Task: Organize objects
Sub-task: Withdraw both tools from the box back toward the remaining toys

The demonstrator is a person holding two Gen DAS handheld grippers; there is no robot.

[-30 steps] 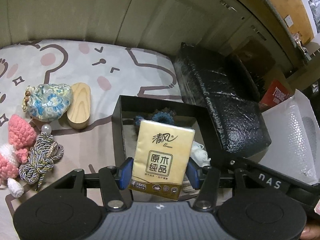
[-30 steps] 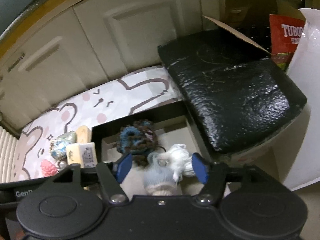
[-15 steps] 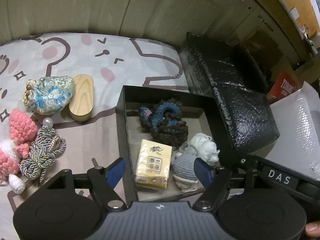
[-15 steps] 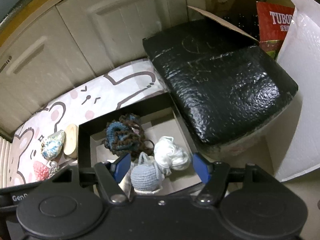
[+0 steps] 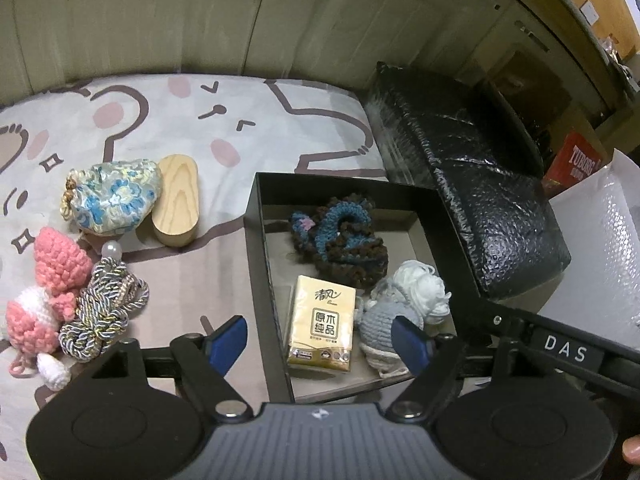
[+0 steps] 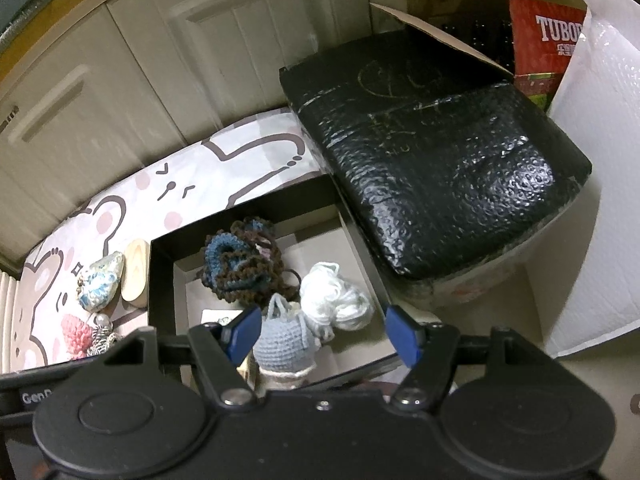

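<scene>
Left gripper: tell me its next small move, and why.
Probably swing the left gripper toward the blue floral fabric pouch outside the black box. Its jaws are opening, holding nothing; the yellow tissue pack already lies inside.

both my wrist cameras look steeply down, close above the black box (image 5: 256, 264); the left one from nearer its left side.

Left gripper (image 5: 320, 340): black body, two round black discs, grey ribbed centre plate with small logo, blue pads on black fingers (image 5: 228, 340), silver screws at finger pivots, black bar labelled "DAS". Right gripper (image 6: 322, 336): same black build, two discs, blue pads, silver screws, bar marked "Gen". Fingertip of a hand (image 5: 631, 450) at left view's edge.
</scene>
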